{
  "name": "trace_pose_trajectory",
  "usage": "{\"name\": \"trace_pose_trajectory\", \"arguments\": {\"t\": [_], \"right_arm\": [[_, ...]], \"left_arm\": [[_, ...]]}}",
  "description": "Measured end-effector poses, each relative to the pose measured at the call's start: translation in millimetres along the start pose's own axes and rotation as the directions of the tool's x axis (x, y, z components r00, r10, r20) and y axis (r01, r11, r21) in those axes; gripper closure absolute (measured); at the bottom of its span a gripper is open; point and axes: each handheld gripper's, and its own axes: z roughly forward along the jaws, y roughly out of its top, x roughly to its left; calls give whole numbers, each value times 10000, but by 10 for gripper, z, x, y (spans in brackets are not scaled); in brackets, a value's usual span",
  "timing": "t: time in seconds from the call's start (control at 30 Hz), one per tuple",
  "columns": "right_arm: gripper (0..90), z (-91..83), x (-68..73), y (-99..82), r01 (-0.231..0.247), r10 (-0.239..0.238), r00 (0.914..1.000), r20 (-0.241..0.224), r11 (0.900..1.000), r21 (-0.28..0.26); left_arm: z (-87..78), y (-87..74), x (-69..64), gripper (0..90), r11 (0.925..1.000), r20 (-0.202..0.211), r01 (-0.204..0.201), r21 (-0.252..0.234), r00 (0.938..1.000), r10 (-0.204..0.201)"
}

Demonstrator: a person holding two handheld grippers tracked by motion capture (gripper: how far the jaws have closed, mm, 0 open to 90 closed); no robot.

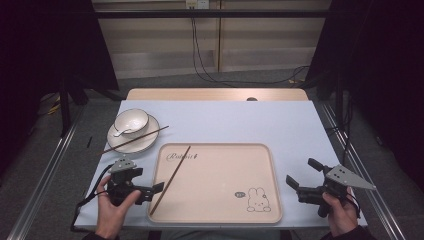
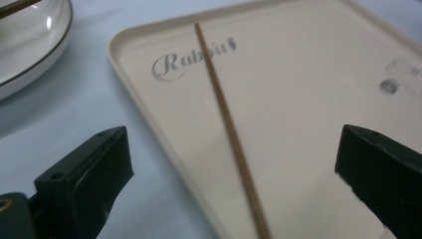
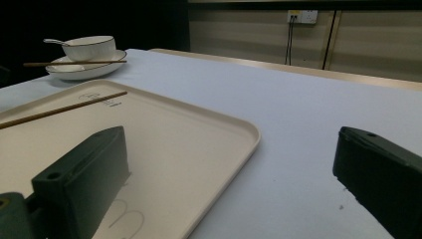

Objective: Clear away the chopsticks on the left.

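Note:
A beige tray (image 1: 220,175) with a rabbit drawing lies at the table's front centre. One brown chopstick (image 1: 171,179) rests slantwise on its left part. A second chopstick (image 1: 135,139) lies across a white plate (image 1: 145,142) at the back left, which carries a white bowl (image 1: 131,121) with a spoon in it. My left gripper (image 1: 152,192) is open at the tray's left rim, pointing at the chopstick (image 2: 230,134), which runs up between its jaws in the left gripper view. My right gripper (image 1: 303,173) is open above the cloth right of the tray, holding nothing.
A pale blue cloth (image 1: 250,120) covers the table, with a wooden strip along the far edge. Metal rails run along both sides. In the right gripper view the tray's corner (image 3: 251,132) lies ahead, with the bowl (image 3: 92,47) and plate (image 3: 84,69) far left.

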Motion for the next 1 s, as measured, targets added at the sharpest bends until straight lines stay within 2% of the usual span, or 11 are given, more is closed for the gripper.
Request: {"name": "trace_pose_trajectory", "arguments": {"t": [0.07, 0.1, 0.2, 0.23, 0.3, 0.37, 0.47, 0.63, 0.73, 0.83, 1.0], "right_arm": [[7, 0, 0, 0, 18, -18, 10000, -24, 10000, 3], [8, 0, 1, 0, 22, -22, 10000, -28, 10000, -7], [8, -1, -1, 0, 31, -32, 10000, -35, 10000, -10], [8, -2, 1, -1, 7, -7, 10000, -37, 10000, -7], [8, -2, 2, 0, 25, -25, 10000, -40, 10000, -12], [8, 0, 2, -1, 41, -41, 10000, -64, 10000, -6], [8, -3, 3, 0, 35, -35, 10000, -59, 10000, -15], [7, 3, 3, -1, 21, -21, 10000, -72, 10000, -1], [7, 4, 1, 0, -13, 13, 10000, -33, 10000, -24], [7, 3, 0, 1, -22, 22, 10000, -45, 10000, -39], [8, 2, 1, 0, -45, 45, 10000, -50, 10000, -40]], "left_arm": [[-43, -8, 19, 42, 9997, -225, -189, -134, 9996, 186], [-68, -2, 42, 36, 9993, -18, -338, -140, 9994, 338], [-151, -19, 143, 34, 9942, 1219, -345, -1024, 9914, 469], [-166, -20, 178, 29, 9940, 1474, -253, -1060, 9882, 409], [-215, -12, 229, 26, 9930, 1022, -446, -1096, 9932, 559], [-259, -10, 274, 26, 9900, 775, -647, -1257, 9942, 748], [-311, -31, 439, 26, 9862, 1460, -266, -1634, 9880, 509], [-403, -32, 645, 25, 9796, 1431, -174, -2003, 9886, 468], [-420, -11, 756, 19, 9779, 1141, -492, -2034, 9907, 736], [-399, 21, 861, 19, 9734, 1020, -921, -2100, 9881, 1155], [-364, 74, 995, 19, 9703, 1076, -703, -2314, 9894, 973]]}}
